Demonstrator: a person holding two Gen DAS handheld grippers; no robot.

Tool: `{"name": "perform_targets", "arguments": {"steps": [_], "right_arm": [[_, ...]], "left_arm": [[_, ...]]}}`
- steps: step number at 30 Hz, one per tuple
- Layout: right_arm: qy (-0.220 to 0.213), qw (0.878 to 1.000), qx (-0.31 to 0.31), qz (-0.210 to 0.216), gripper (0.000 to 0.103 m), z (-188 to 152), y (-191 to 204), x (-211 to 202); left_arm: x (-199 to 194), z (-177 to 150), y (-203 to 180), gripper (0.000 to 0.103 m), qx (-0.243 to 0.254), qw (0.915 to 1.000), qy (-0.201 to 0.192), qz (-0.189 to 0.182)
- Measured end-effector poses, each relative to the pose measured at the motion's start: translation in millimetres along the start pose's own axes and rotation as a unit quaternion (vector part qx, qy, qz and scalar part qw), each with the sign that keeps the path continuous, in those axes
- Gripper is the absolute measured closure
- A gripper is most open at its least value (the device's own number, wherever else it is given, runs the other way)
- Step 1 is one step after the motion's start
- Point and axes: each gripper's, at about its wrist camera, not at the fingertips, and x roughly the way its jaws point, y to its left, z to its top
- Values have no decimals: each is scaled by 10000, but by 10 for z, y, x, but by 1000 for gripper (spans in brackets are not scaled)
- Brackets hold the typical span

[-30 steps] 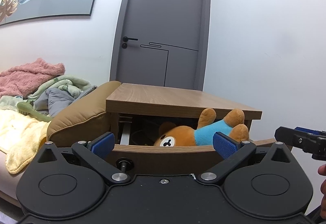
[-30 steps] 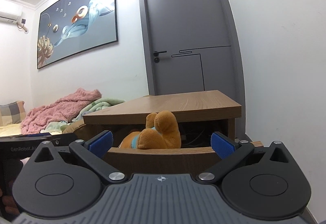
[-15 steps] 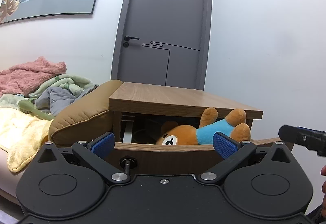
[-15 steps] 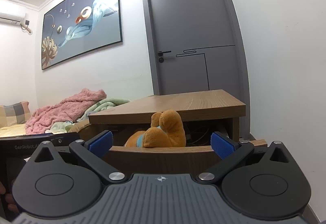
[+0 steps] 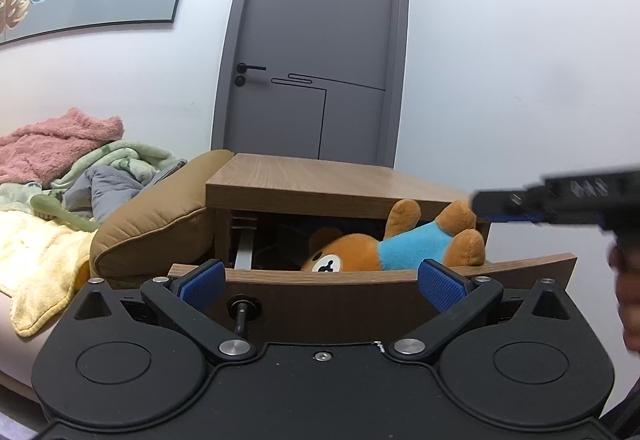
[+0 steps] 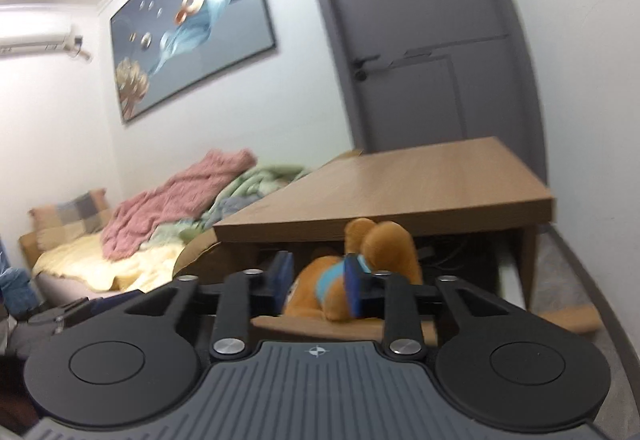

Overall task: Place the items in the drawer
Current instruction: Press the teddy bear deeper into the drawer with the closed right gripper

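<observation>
My right gripper (image 6: 318, 282) has its blue pads drawn in narrow around the teddy bear's (image 6: 352, 272) back end, but the frame is smeared and the pads hide the contact, so I cannot tell whether they truly clamp it. My left gripper (image 5: 320, 278) stands wide apart with nothing between its pads, just in front of the drawer (image 5: 320, 290) front near its dark knob (image 5: 243, 310). The bear lies face-down inside the pulled-out drawer under the wooden tabletop (image 5: 320, 179), its lower body cut off by the front panel.
</observation>
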Motion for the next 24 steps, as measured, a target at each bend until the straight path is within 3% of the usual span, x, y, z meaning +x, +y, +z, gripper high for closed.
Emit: {"name": "perform_targets", "arguments": {"steps": [8,12,24], "right_arm": [[1060,9943,-27,-125,76,444,-125,568],[1482,9882,-240,-311,76,462,-127,711],[2208,9713,-329,-818,76,344,-339,944]], "left_arm": [[-36,3,98,1,-147,9999,-22,84],[-44,2,150,1,-184,9998,13,101],[-60,-4,173,1,-177,9998,52,85]]}}
